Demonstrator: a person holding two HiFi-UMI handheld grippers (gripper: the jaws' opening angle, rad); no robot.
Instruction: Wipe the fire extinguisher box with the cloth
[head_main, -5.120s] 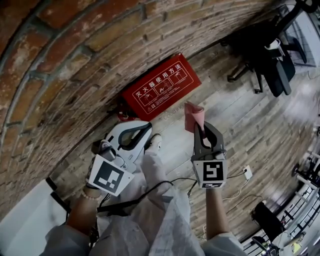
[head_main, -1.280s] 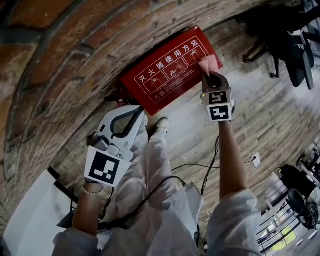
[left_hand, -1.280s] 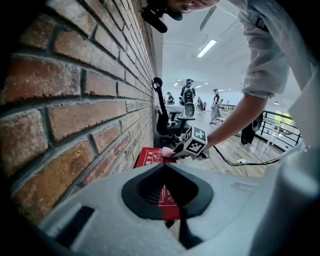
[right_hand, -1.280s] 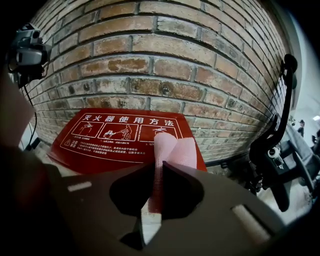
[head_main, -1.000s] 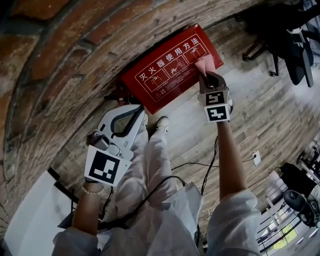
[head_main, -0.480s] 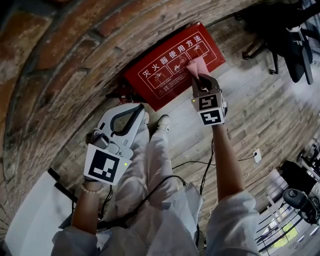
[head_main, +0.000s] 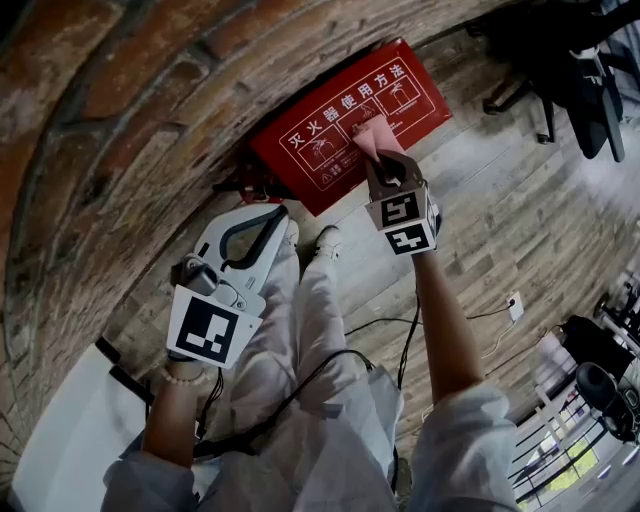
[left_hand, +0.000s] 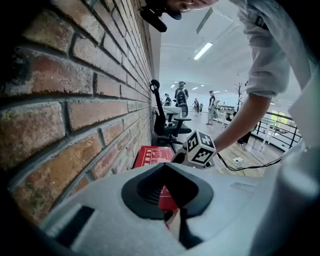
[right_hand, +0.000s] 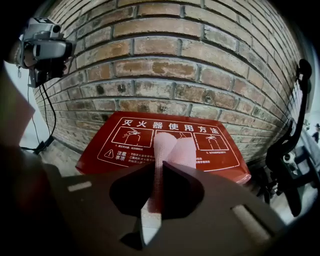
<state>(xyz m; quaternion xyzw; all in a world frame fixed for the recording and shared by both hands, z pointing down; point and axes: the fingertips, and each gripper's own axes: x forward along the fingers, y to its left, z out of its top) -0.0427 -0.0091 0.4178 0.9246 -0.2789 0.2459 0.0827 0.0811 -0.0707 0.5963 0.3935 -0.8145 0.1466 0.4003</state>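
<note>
The red fire extinguisher box (head_main: 325, 140) with white printed instructions sits on the wooden floor (head_main: 520, 210), against the brick wall (head_main: 120, 120). The right gripper (head_main: 385, 165) pinches a folded pink cloth (head_main: 373, 135), which seems to touch the lid, so I judge wiping is under way. Next it needs a steady sweep across the lid. The left gripper (head_main: 272, 220) hangs aside, jaws together and empty.

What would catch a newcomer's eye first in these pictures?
First comes the bright red fire extinguisher box with white printing, on the wooden floor at the foot of the brick wall. Next is the pink cloth clamped in the right gripper and held over the box's face. The white left gripper hangs shut and empty, nearer the person's legs.
</note>
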